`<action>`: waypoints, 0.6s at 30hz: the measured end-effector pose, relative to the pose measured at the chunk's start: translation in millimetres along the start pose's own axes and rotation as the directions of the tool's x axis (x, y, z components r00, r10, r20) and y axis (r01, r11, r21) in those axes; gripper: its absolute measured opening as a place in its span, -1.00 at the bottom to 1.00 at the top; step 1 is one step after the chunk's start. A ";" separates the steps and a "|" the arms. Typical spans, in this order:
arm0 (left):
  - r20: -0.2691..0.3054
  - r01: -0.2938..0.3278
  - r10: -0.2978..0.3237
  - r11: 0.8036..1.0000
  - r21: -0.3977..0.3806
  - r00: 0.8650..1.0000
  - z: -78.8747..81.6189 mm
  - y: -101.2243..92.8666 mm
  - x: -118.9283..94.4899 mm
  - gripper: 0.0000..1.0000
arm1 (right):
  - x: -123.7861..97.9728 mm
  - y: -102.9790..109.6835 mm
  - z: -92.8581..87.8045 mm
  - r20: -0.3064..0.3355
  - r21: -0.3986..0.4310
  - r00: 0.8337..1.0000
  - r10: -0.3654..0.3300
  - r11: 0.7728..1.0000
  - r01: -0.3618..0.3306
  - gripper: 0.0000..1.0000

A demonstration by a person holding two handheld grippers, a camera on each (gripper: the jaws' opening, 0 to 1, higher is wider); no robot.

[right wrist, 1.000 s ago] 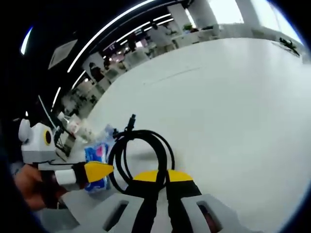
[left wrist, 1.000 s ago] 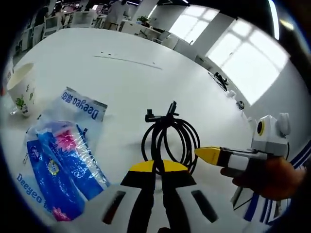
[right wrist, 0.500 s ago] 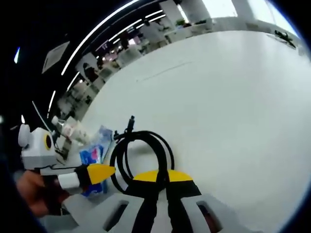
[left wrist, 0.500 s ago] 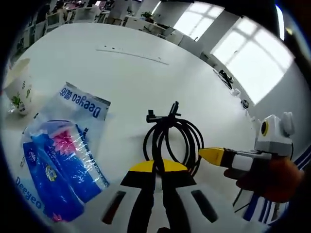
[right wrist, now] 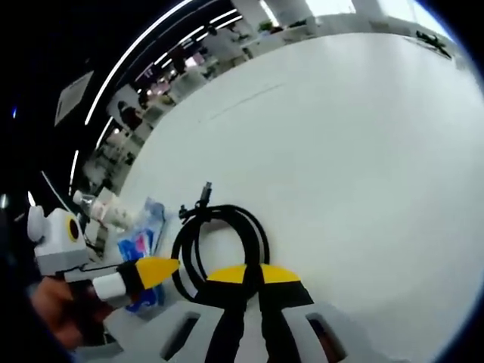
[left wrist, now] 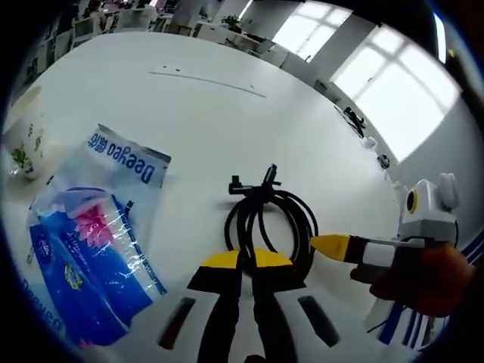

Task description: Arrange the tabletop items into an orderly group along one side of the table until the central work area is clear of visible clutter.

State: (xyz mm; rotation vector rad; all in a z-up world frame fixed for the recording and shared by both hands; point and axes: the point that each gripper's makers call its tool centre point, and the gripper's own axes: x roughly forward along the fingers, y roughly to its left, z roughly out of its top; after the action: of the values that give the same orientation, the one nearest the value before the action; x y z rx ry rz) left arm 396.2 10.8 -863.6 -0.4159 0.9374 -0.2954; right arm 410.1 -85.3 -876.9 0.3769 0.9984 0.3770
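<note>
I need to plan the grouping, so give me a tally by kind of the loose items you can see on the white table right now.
Coiled black cables: 1
Blue and clear plastic tissue packs: 1
White paper cups with a green print: 1
Total: 3
Both sets of tongs, left and right, are shut on the coiled black cable.

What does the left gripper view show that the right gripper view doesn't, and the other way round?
Left gripper view: plainly a white cup with a plant print, and the right tongs coming in from the right. Right gripper view: ceiling light strips and the left tongs coming in from the left. Both: the black coiled cable, the blue packet and the white table.
</note>
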 end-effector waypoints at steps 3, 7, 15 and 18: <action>0.001 -0.002 0.002 1.000 -0.001 1.000 -0.1 -0.7 -0.4 -1.00 | 3.7 -2.5 0.8 0.001 0.005 1.000 -0.001 1.000 0.001 -0.97; 0.001 -0.007 0.007 1.000 -0.003 1.000 0.8 -1.3 -1.5 -0.99 | 4.5 -1.0 -0.2 -0.002 0.013 1.000 0.001 1.000 -0.001 -0.96; 0.001 -0.007 0.007 1.000 -0.003 1.000 2.0 -2.0 -2.7 -0.97 | 3.3 0.7 -1.2 -0.001 0.017 1.000 0.006 1.000 -0.006 -0.95; 0.001 -0.005 0.005 1.000 -0.002 1.000 2.7 -1.9 -2.9 -0.96 | 5.1 -0.5 0.0 -0.002 0.016 1.000 0.006 1.000 -0.006 -0.95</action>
State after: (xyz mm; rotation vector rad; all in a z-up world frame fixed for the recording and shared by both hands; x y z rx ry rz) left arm 396.7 10.9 -859.2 -0.4149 0.9377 -0.2895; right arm 412.7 -83.3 -880.9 0.3946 1.0028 0.3751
